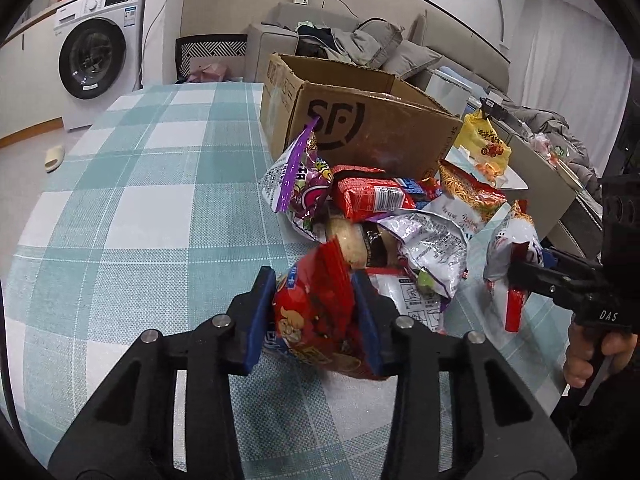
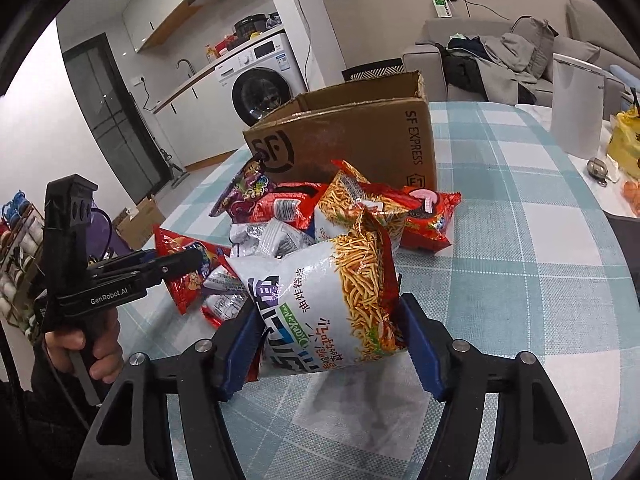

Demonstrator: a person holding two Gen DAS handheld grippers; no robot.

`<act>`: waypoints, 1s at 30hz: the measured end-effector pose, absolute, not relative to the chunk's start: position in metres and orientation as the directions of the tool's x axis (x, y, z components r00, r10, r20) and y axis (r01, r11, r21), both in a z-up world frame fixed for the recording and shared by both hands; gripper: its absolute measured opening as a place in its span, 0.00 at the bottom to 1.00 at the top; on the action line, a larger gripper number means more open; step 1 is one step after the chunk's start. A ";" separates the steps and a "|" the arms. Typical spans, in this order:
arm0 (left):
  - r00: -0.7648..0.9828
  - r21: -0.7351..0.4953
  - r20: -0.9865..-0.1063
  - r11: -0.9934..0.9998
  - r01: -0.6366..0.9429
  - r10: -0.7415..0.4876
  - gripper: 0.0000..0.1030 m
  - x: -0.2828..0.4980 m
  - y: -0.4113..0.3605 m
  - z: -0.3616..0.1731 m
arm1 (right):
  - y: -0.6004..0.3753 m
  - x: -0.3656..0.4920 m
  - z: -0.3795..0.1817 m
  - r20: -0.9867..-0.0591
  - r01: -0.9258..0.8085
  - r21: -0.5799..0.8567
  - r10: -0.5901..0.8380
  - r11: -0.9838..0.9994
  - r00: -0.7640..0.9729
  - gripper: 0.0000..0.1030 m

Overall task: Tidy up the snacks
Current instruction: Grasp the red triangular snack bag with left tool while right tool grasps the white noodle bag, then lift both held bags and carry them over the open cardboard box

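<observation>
- Snack packets lie heaped on a teal-and-white checked tablecloth, just in front of an open cardboard shipping box printed with an SF logo.
- The left gripper is clamped on a red snack bag, its blue pads pressing both sides at the near edge of the heap.
- The right gripper grasps a white bag of fried noodle sticks, pinched between its blue pads and tilted above the cloth.
- A second noodle-stick bag, a purple packet and a red packet sit in the pile against the box front.
- Behind the table stand a front-loading washing machine and a grey sofa strewn with clothes.
- A yellow plastic bag rests at the table's far right.
</observation>
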State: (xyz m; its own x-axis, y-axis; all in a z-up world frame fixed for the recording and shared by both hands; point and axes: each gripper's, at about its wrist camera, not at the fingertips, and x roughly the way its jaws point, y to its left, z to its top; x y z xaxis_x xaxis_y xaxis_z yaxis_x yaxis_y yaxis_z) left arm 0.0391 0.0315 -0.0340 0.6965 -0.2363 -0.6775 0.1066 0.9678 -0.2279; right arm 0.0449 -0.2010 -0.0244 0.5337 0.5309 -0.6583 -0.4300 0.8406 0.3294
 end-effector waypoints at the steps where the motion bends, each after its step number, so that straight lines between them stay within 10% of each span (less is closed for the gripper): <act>1: 0.693 -0.234 -0.680 0.967 0.104 -0.239 0.34 0.040 0.033 -0.033 | -0.202 0.045 -0.022 -0.655 -0.427 0.336 0.535 0.839 0.534 0.66; 22: 0.674 -0.252 -0.704 0.966 0.059 -0.225 0.25 0.036 0.044 -0.028 | -0.203 0.055 -0.002 -0.640 -0.436 0.369 0.564 0.821 0.522 0.66; 30: 0.627 -0.157 -0.767 0.987 0.025 -0.138 0.68 0.023 0.039 -0.045 | -0.204 0.053 -0.003 -0.639 -0.438 0.381 0.574 0.814 0.512 0.66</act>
